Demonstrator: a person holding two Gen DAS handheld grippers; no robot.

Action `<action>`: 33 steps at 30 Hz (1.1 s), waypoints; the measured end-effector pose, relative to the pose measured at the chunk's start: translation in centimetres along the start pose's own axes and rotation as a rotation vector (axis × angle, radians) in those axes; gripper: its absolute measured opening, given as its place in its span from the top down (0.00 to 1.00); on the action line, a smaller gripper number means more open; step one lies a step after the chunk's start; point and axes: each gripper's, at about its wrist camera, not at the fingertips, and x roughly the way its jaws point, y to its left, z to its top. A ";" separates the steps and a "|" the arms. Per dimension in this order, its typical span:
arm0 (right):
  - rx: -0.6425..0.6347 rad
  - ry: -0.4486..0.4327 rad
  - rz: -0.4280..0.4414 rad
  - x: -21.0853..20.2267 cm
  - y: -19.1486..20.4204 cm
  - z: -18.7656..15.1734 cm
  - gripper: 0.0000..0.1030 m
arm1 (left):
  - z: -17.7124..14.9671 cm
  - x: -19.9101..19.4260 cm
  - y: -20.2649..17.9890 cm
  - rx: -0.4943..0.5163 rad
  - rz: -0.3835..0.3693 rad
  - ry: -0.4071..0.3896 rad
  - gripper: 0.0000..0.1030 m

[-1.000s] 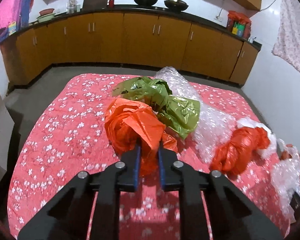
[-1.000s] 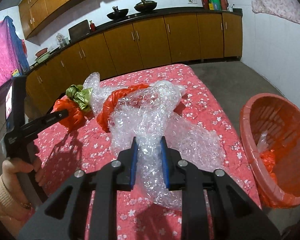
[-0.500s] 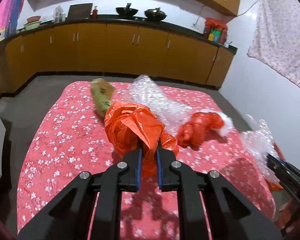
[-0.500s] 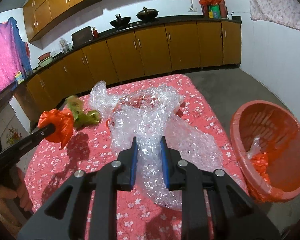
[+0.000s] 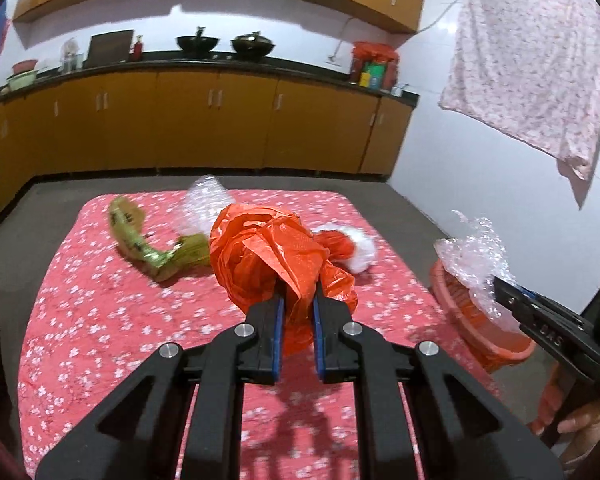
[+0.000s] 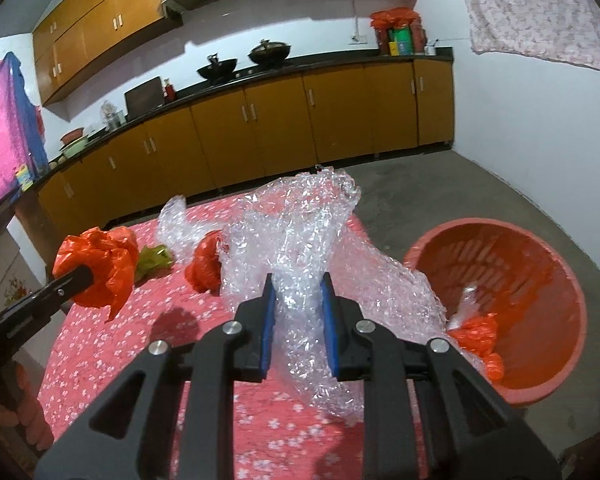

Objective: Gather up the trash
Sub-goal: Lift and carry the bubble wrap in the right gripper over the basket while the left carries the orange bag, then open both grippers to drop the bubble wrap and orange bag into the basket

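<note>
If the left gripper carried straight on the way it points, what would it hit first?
Probably the second red bag with white wrap on the flowered tablecloth, just beyond the orange bag that the left gripper holds. Depth is unclear; it might meet the cloth first.

A red floral tablecloth (image 5: 100,320) bears a green wrapper (image 5: 140,240) and crumpled bubble wrap (image 5: 204,200).

My left hand-held gripper (image 5: 296,306) is matte black with blue pads and silver screws on the linkage arms. Right hand-held gripper (image 6: 298,296) looks the same, white lettering on its side at the frame's lower right.
</note>
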 end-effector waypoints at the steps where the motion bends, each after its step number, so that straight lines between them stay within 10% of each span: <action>1: 0.006 -0.007 -0.012 -0.3 -0.5 0.1 0.79 | 0.1 0.1 -0.4 0.007 -0.010 -0.001 0.89; 33: 0.176 -0.085 -0.271 -3.0 -15.6 1.4 0.79 | 0.7 9.0 -17.9 0.203 -0.352 0.067 0.89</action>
